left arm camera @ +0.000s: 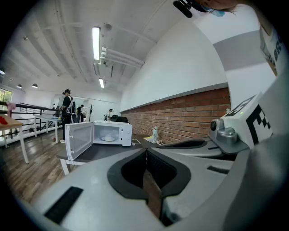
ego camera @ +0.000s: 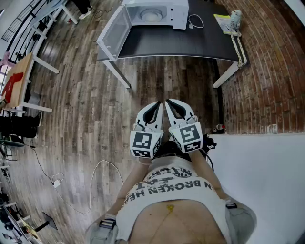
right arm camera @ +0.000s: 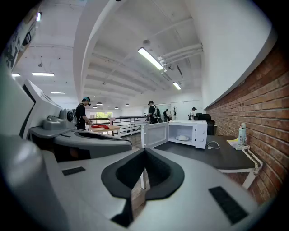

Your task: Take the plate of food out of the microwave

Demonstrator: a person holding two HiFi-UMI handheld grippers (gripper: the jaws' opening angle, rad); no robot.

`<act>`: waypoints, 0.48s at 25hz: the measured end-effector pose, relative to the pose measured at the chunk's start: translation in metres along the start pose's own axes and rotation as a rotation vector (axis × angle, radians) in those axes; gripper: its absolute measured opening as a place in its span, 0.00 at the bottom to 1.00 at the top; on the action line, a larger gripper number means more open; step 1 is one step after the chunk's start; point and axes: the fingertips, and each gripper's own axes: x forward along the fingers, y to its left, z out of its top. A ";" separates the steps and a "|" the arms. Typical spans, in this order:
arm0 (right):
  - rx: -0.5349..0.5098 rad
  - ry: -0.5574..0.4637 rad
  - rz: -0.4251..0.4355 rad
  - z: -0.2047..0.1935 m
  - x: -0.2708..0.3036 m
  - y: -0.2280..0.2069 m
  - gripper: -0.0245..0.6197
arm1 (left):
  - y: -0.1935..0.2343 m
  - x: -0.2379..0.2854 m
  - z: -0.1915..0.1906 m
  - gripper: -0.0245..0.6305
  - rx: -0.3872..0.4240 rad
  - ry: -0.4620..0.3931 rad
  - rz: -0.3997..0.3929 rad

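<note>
A white microwave (ego camera: 155, 12) stands on a dark table (ego camera: 176, 43) ahead of me, its door (ego camera: 113, 32) swung open to the left. Inside it sits a white plate of food (ego camera: 150, 15), also seen in the left gripper view (left arm camera: 108, 138) and the right gripper view (right arm camera: 182, 138). My left gripper (ego camera: 158, 102) and right gripper (ego camera: 167, 101) are held side by side close to my body, well short of the table. Both are shut with nothing between the jaws.
A bottle (ego camera: 235, 18) and a yellow paper (ego camera: 222, 21) lie at the table's right end, and a white cable (ego camera: 195, 21) lies beside the microwave. A brick wall (ego camera: 267, 71) runs on the right. Other tables (ego camera: 21, 76) and people (right arm camera: 83, 113) are at the left.
</note>
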 end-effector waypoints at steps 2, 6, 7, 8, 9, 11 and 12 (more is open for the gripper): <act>0.014 -0.025 0.013 0.000 -0.004 -0.002 0.05 | -0.004 0.002 -0.002 0.05 -0.010 -0.003 0.003; 0.079 -0.046 0.037 -0.008 -0.016 -0.010 0.05 | -0.016 0.002 -0.009 0.05 -0.044 -0.008 0.002; 0.095 -0.044 0.041 -0.011 -0.019 -0.012 0.05 | -0.018 0.002 -0.011 0.05 -0.053 -0.008 0.001; 0.106 -0.043 0.043 -0.014 -0.021 -0.014 0.05 | -0.021 0.002 -0.013 0.05 -0.061 -0.007 0.001; 0.113 -0.042 0.042 -0.016 -0.023 -0.016 0.05 | -0.023 0.002 -0.015 0.05 -0.067 -0.006 0.002; 0.112 -0.038 0.030 -0.019 -0.024 -0.022 0.05 | -0.028 0.002 -0.018 0.05 -0.076 -0.003 0.003; 0.109 -0.034 0.024 -0.020 -0.024 -0.024 0.05 | -0.029 0.002 -0.019 0.05 -0.078 0.001 0.002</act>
